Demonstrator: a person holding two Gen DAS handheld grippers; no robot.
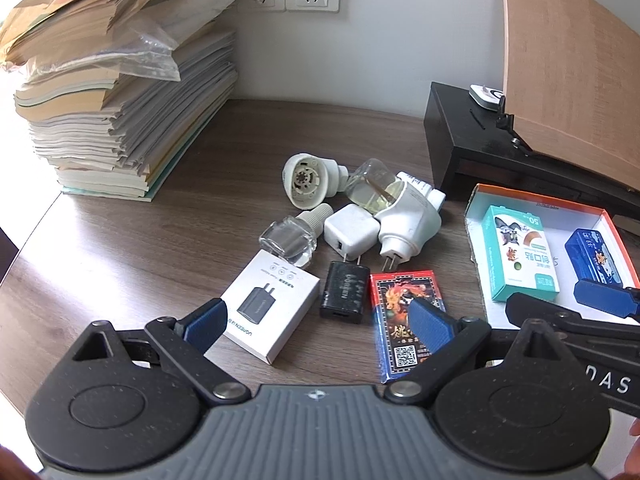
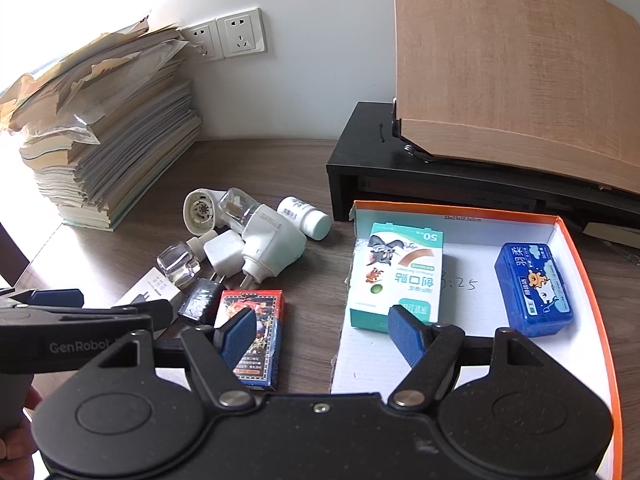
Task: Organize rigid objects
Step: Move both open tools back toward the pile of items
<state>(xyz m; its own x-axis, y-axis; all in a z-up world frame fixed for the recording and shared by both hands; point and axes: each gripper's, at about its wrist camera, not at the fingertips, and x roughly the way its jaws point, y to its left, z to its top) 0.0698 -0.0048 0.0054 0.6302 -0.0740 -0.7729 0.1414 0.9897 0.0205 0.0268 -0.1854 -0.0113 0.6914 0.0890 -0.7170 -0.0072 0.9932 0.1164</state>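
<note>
Two items, a teal bandage box [image 2: 396, 276] and a blue case [image 2: 534, 288], are already being kept inside the orange-rimmed box [image 2: 576, 248]. Left of that box, chargers [image 1: 350, 232], bottles [image 1: 288, 236] and a card deck [image 2: 256, 320] are still being left unsorted. Both the left gripper [image 1: 318, 320] and right gripper [image 2: 322, 332] are being held with jaws spread, empty.

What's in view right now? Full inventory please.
Orange-rimmed white cardboard box: 1, right side of desk
Teal bandage carton: 1, in box, left
Blue plastic case: 1, in box, right
Red playing-card pack: 1, desk, left of box
Black USB charger: 1, beside cards
White charger carton: 1, desk front
White plug adapters: 3, central pile
Clear glass bottles: 2, pile
White pill bottle: 1, behind pile
Paper stack: 1, back left
Black riser: 1, back right
Left gripper: open
Right gripper: open
</note>
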